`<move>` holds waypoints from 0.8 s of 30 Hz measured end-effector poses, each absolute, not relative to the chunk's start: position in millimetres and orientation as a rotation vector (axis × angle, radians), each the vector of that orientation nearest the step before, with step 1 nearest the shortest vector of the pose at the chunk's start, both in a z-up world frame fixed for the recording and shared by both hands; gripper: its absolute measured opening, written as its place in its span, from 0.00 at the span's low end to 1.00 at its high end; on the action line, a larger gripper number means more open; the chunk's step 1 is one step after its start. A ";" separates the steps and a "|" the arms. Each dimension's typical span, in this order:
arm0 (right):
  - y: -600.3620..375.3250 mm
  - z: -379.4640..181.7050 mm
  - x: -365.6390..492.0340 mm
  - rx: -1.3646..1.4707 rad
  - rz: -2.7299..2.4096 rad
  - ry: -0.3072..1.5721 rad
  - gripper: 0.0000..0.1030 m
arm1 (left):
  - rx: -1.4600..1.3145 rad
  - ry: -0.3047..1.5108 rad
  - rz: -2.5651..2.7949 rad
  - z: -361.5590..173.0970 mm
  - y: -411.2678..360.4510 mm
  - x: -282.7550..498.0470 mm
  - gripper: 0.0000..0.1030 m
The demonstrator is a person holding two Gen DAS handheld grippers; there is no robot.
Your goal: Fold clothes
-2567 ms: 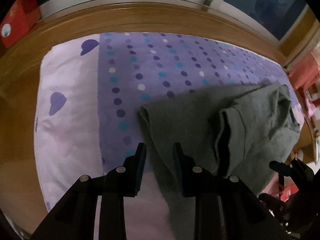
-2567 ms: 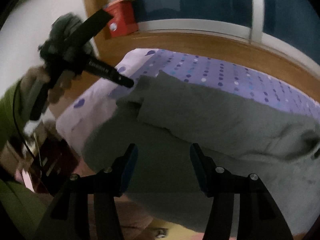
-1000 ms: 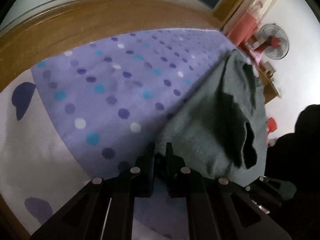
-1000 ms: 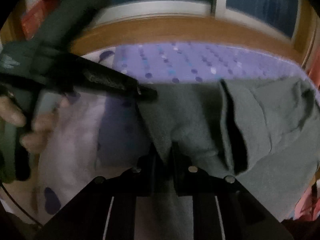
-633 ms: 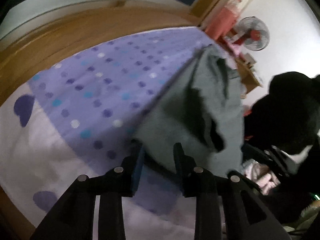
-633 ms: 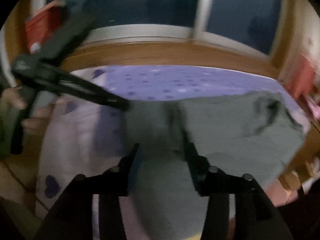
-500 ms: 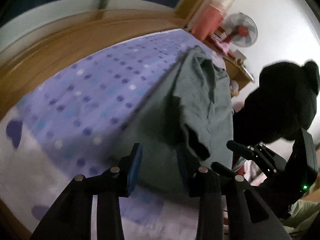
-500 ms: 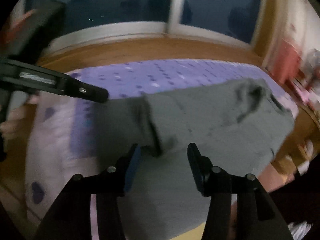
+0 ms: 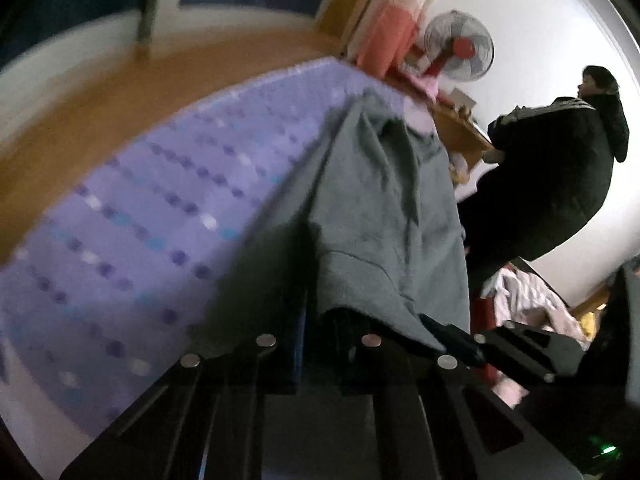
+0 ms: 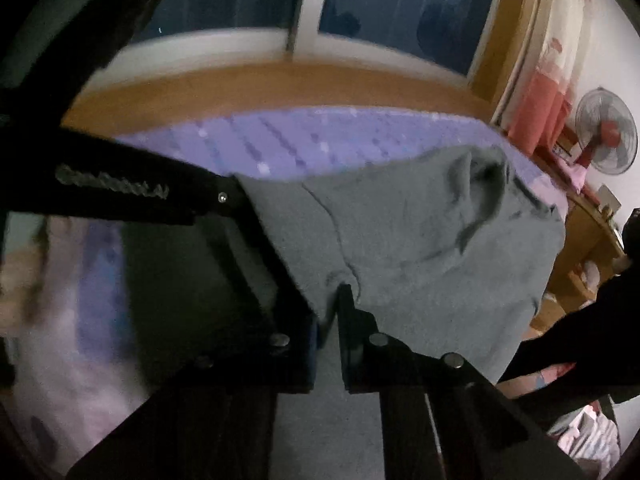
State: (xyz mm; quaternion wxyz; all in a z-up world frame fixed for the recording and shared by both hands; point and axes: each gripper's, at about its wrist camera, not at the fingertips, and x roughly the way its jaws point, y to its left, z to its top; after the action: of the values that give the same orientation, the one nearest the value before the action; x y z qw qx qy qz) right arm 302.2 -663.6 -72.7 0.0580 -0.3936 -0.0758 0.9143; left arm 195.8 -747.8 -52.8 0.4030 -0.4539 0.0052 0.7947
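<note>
Lifted clear of the purple dotted bedsheet (image 9: 132, 216) since a second ago: dark grey knit garment's (image 10: 420, 240) near edge.
Left gripper (image 9: 318, 344) closing, right gripper (image 10: 326, 320) clamped, both pinching that edge, probably to carry it over.

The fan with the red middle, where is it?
In both views the fan stands at the upper right against the white wall, beside the pink curtain, past the far corner of the purple dotted bed.

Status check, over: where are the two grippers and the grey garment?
Left hand-held gripper closing on grey garment edge. Right hand-held gripper shut on it too. Garment lifted off dotted sheet. Nothing in the way.
</note>
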 end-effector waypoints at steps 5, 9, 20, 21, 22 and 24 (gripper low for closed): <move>-690.8 -55.0 307.9 -1.164 2.865 -0.273 0.07 | -1.156 -0.018 2.072 -50.1 -769.0 193.8 0.10; -707.3 -80.1 303.1 -1.268 2.847 -0.319 0.07 | -1.267 -0.008 2.055 -85.1 -774.1 187.4 0.10; -695.2 -82.9 323.9 -1.350 2.872 -0.245 0.08 | -1.364 -0.061 2.068 -91.5 -804.6 206.6 0.10; -686.2 -79.5 327.9 -1.348 2.875 -0.205 0.08 | -1.365 -0.068 2.076 -87.0 -805.7 210.8 0.11; -675.6 -75.1 333.9 -1.340 2.876 -0.169 0.08 | -1.366 -0.075 2.084 -82.5 -806.7 215.0 0.12; -658.4 -67.2 344.4 -1.336 2.879 -0.123 0.09 | -1.368 -0.089 2.100 -73.5 -808.7 223.4 0.15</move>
State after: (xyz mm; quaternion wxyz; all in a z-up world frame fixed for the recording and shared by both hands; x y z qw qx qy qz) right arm 344.4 -658.4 -67.2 -0.0175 -0.4205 -0.0386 0.9063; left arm 223.4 -808.7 -73.5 0.3114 -0.5183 -0.0336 0.7958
